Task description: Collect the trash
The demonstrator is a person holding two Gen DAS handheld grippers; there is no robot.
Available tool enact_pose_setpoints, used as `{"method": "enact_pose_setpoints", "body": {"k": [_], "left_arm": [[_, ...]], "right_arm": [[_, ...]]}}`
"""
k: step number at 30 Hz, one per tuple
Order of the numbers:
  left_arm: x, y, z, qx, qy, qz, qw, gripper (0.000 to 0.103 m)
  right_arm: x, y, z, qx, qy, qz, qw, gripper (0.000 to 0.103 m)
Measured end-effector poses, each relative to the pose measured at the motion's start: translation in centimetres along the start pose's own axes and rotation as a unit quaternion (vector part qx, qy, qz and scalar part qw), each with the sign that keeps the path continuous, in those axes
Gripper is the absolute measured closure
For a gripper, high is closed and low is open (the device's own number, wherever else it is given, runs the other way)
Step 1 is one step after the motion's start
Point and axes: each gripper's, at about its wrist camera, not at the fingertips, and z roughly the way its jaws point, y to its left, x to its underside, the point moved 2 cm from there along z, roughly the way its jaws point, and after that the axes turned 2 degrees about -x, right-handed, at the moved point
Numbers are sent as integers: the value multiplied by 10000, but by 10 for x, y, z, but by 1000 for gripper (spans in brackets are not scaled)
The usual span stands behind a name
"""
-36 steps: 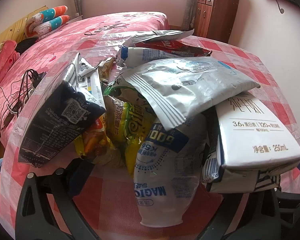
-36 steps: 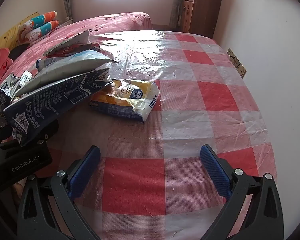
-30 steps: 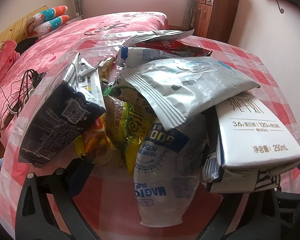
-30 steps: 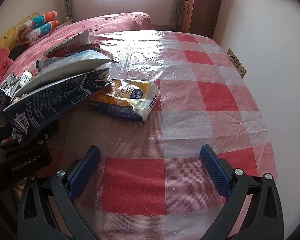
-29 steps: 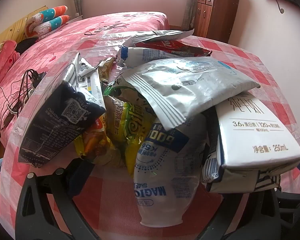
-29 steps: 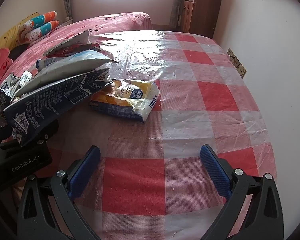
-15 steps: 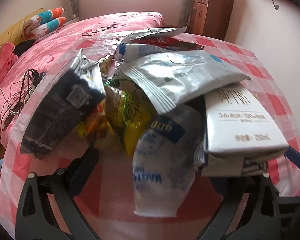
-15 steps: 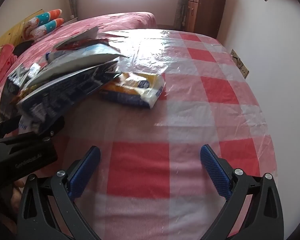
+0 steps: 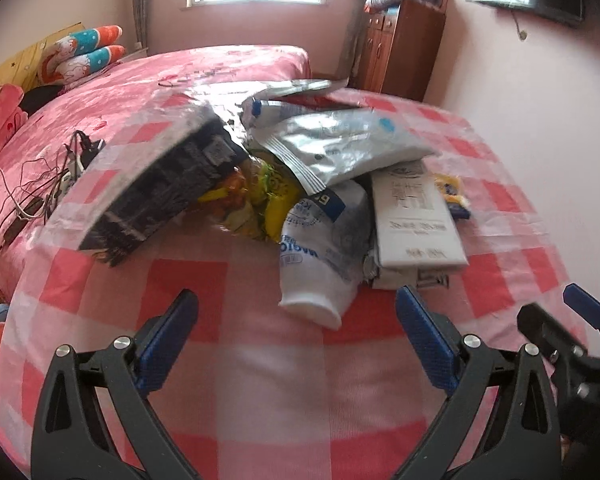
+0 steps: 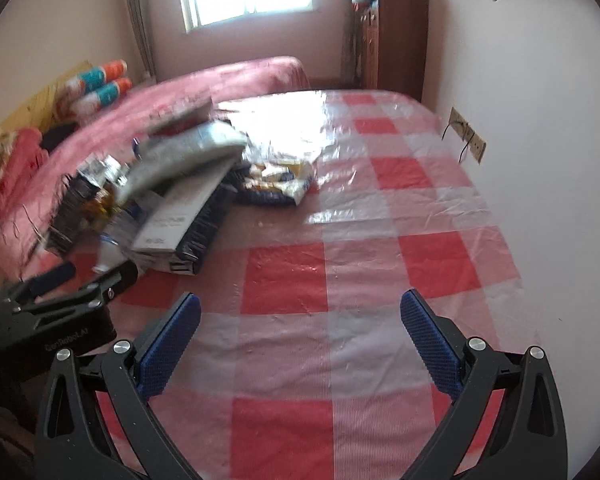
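A heap of trash lies on the red-and-white checked table (image 9: 260,368): a dark carton (image 9: 156,196), a silver foil bag (image 9: 340,152), a white pouch (image 9: 320,256), a white milk carton (image 9: 416,220) and yellow-green wrappers (image 9: 260,196). My left gripper (image 9: 296,320) is open and empty, a short way in front of the heap. My right gripper (image 10: 300,332) is also open and empty over bare cloth. From it the heap (image 10: 172,192) is far left, with a yellow-and-white packet (image 10: 280,184) beside it. The left gripper's body (image 10: 60,300) shows at that view's left edge.
A pink bed (image 9: 140,92) borders the table's far and left sides, with tangled cables (image 9: 40,184) on it. A wooden cabinet (image 9: 400,52) stands in the far corner. The wall with a socket (image 10: 468,140) runs close along the table's right edge.
Both grippers have drawn back and risen, so the heap now sits farther off and lower in both views. The trash itself has not moved.
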Motion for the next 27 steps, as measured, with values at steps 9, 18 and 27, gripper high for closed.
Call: {"method": "enact_pose_setpoints", "body": {"k": [9,18,27], "left_arm": [[5,16,-56,-61,-603,62,9981,4],[5,37,-109,-19,-1111,-123,9937,4],[5,48,-144,-70,-1517,-268,9880,4]], "right_arm": [[-5,15,-62,193,-763,-93,9969,4],[-14,23,-124,506,-1600,-133,9857,4],[-14,26,-153,677,-1912,-222,9790,4]]}}
